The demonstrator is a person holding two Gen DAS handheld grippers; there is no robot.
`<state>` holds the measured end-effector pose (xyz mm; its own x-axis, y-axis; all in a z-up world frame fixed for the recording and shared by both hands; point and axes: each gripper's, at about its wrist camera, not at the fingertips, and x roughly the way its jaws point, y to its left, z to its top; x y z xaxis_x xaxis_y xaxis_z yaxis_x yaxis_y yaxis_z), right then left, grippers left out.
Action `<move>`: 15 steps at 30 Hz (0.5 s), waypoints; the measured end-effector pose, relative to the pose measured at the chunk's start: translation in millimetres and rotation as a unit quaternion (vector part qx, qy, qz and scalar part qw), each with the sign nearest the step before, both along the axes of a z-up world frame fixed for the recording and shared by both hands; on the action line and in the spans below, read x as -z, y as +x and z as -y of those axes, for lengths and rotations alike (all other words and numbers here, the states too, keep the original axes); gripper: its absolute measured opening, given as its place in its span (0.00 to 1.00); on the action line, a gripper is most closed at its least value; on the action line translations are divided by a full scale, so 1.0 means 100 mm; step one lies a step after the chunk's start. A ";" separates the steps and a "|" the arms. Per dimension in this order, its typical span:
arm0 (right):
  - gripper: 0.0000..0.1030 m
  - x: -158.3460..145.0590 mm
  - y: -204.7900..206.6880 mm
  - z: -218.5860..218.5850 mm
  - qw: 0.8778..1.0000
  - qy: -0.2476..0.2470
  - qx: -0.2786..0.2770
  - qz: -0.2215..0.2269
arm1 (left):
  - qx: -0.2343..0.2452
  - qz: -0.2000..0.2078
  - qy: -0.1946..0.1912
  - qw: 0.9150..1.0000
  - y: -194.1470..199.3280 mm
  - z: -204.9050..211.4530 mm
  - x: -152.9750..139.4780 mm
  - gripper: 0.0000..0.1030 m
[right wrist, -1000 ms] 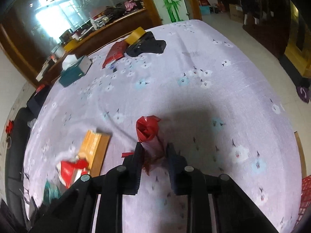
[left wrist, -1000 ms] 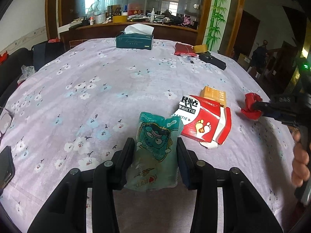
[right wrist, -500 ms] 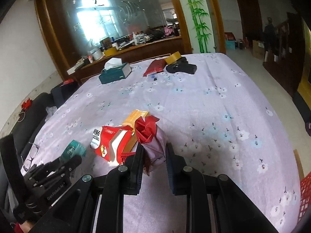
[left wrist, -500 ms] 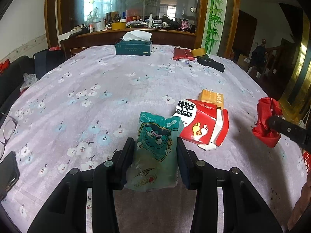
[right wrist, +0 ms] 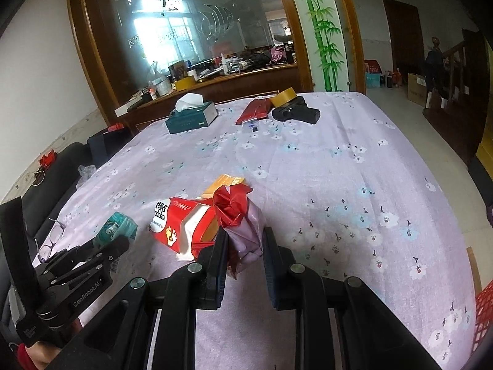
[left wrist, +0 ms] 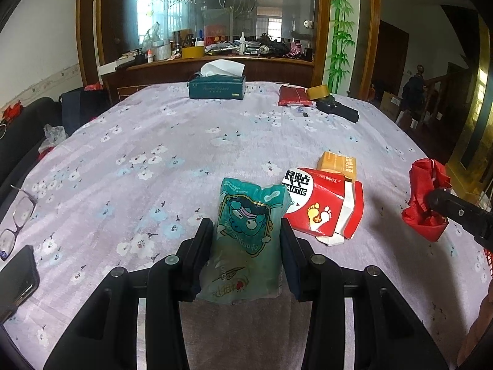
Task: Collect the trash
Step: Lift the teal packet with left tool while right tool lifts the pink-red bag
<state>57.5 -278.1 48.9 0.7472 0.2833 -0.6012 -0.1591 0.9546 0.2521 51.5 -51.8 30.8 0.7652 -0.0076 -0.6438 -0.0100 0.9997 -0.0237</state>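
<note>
The left gripper (left wrist: 246, 240) has its fingers clamped on a teal snack wrapper (left wrist: 248, 231) printed with a cartoon face; the wrapper stands upright between the two pads, and whether its lower end touches the cloth cannot be told. The right gripper (right wrist: 245, 246) has its fingers pressed together on a crumpled red plastic bag (right wrist: 235, 212), whose red top bunches above the fingertips while a pale lilac part sits between them. In the left wrist view that same bag (left wrist: 423, 197) hangs at the far right, held off the surface.

The table (left wrist: 154, 141) is covered with a lilac cloth dotted with small flowers. Just beside the teal wrapper lies a torn red and white carton (left wrist: 323, 206) with footprint marks, and an orange box (left wrist: 337, 163) lies touching its far edge. Toward the far end stand a dark green tissue box (left wrist: 217, 88), a red packet (left wrist: 292, 97), a roll of tan tape (left wrist: 317, 92) and a black object (left wrist: 339, 109), grouped close together on the right. At the left edge rest a pair of glasses (left wrist: 17, 215) and a dark phone (left wrist: 15, 274). A red mesh basket (right wrist: 483, 308) shows at the right margin of the right wrist view.
</note>
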 end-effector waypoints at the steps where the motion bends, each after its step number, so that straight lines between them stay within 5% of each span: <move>1: 0.22 0.00 0.00 0.00 1.000 0.001 -0.001 0.001 | -0.001 0.001 0.001 1.000 0.00 0.00 -0.01 0.39; 15: 0.22 0.00 -0.02 -0.03 1.000 -0.008 -0.006 0.008 | -0.002 0.018 0.016 1.000 -0.05 0.05 -0.05 0.39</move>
